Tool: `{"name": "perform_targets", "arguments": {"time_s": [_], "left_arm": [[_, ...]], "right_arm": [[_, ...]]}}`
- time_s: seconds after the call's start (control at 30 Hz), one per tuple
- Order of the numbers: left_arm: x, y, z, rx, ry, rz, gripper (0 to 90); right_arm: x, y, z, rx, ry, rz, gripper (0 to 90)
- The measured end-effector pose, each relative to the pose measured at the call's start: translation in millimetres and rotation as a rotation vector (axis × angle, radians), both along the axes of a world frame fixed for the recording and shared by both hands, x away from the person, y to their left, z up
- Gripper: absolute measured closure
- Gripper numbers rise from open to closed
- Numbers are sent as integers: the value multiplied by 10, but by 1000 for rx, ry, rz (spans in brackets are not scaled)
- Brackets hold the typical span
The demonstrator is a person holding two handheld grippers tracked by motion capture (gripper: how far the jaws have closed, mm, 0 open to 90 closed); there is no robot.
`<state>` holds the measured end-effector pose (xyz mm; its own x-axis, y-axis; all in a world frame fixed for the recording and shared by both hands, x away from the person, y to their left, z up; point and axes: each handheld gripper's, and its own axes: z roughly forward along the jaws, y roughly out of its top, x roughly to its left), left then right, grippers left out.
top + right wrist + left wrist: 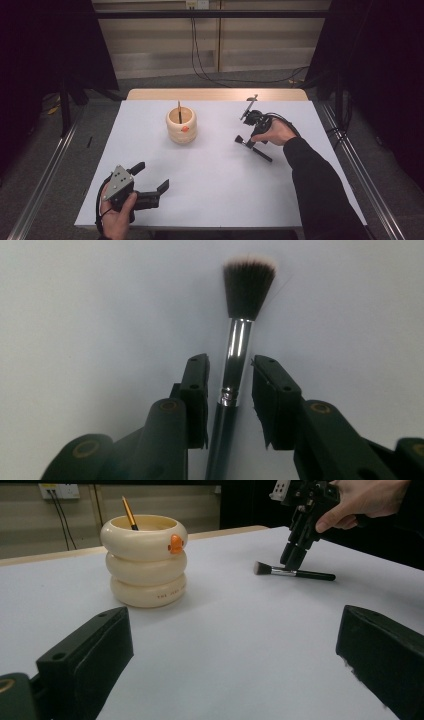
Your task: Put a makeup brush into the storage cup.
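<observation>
A person is working at a white table (215, 200) with a two-jaw gripper in each hand. The right gripper (248, 141) is tilting down over a makeup brush (253, 148) that is lying flat on the right half of the table, well apart from the pot. Seen along its own jaws, the right gripper (229, 375) is straddling the brush (239, 345) at the silver collar, one jaw on either side with a narrow gap showing between each jaw and the metal, so the jaws are standing slightly apart and not yet pinching it. The dark bristles with pale tips are pointing away from the gripper, and the black handle is running back under it. The person's right hand (277, 132) is wrapping around the gripper body, with a dark sleeve (320, 190) reaching in from the lower right.

The left gripper (152, 178) is resting low near the front left edge of the table in the left hand (117, 220), its jaws spread wide and holding nothing. From its own camera, the cream ringed pot (145, 560) with a small orange beak is standing upright beyond the jaws, with a gold-handled brush (129, 513) leaning inside it. Farther right in that view, the right gripper (292, 557) is touching down at the makeup brush (294, 572).
</observation>
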<state>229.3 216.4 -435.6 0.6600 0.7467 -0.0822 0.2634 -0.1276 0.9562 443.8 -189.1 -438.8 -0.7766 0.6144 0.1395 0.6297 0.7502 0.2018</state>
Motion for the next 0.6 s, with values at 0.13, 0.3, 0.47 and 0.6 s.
{"name": "perform_targets", "arguments": {"time_s": [0.13,0.3,0.47,0.6], "left_arm": [[2,1,-2,4,3,-3,16],[-3,1,0,5,1,3,16],[-3,2,1,7,2,7,16],[-4,5,0,6,2,4,16]], "right_arm": [[-7,35,-41,-23,14,3,729],[-21,69,-119,-50,21,10,755],[-19,74,-117,-69,13,15,765],[-21,78,-117,-75,10,11,777]]}}
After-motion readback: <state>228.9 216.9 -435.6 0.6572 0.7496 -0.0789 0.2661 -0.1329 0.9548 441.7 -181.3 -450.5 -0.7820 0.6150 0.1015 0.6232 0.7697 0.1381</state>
